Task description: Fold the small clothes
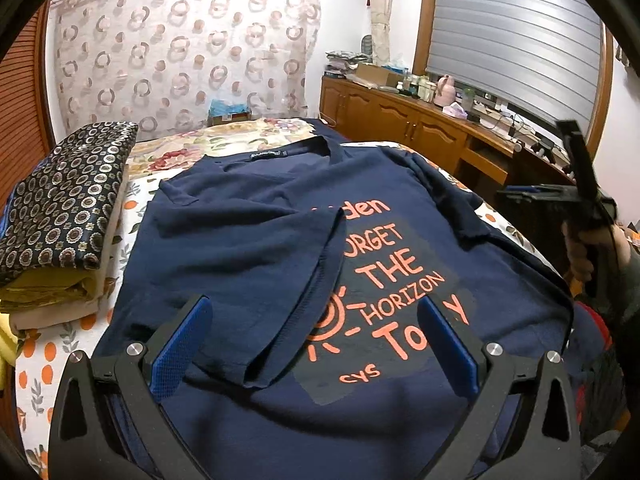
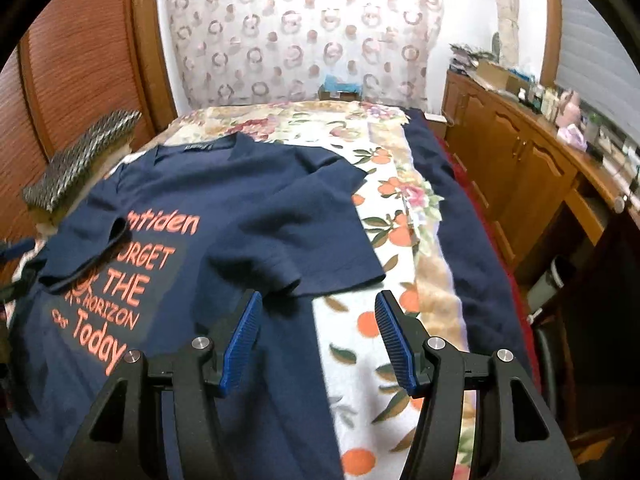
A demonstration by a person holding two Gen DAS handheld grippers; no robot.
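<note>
Navy T-shirt (image 1: 260, 240) lies flat on the bed (image 2: 400, 280), left sleeve (image 1: 256, 272) already folded inward ahead of the left gripper (image 1: 316, 344), right sleeve (image 2: 320, 232) spread ahead of the right gripper (image 2: 318, 344); both jaws apart, empty, presumably ready to fold it.

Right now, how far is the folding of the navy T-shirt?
Done: the left sleeve lies folded over the print. In hand: nothing; left gripper and right gripper are open above the navy T-shirt. Left: the right sleeve, spread flat, and the body folds.
</note>
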